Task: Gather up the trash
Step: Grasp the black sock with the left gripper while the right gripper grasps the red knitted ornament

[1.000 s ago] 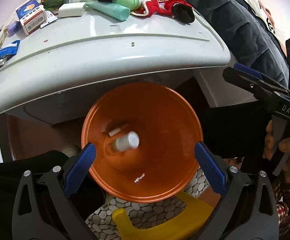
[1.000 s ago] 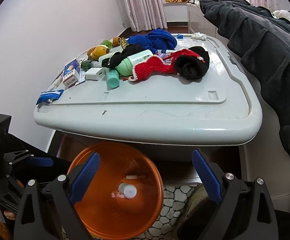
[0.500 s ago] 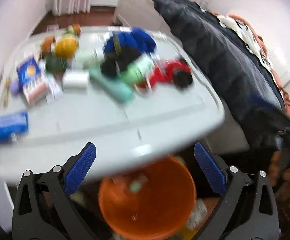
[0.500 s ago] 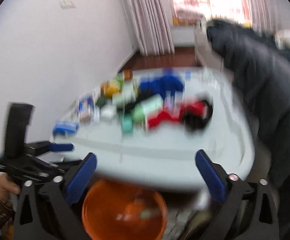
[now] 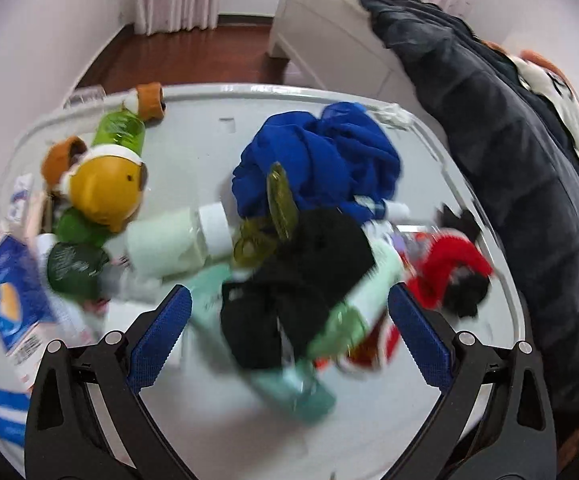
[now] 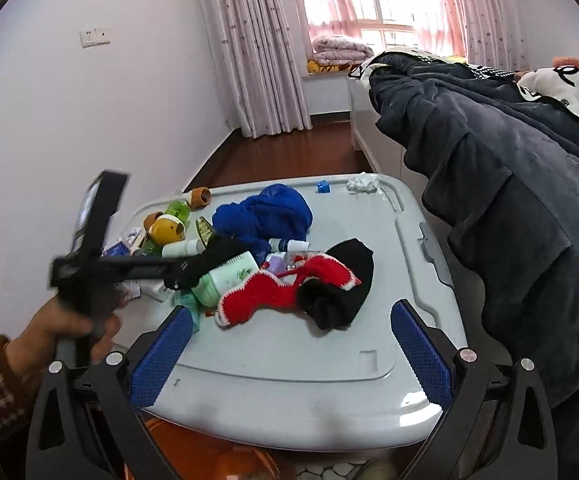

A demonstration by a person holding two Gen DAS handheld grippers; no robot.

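Trash items lie heaped on the grey lid (image 6: pixel 289 360) of a storage bin: pale green bottle (image 6: pixel 225 280), teal tube (image 5: pixel 289 384), blue-and-white box (image 5: pixel 9 300), yellow toy (image 5: pixel 105 192), blue cloth (image 6: pixel 265 216), black cloth (image 5: pixel 297 280), red-and-black knit (image 6: pixel 309 288). Left gripper (image 5: pixel 289 336): jaws spread wide above the pile, nothing between them. Right gripper (image 6: pixel 289 356): jaws wide apart, empty, over the lid's near edge. Orange bin (image 6: pixel 225 460) partly visible below the lid.
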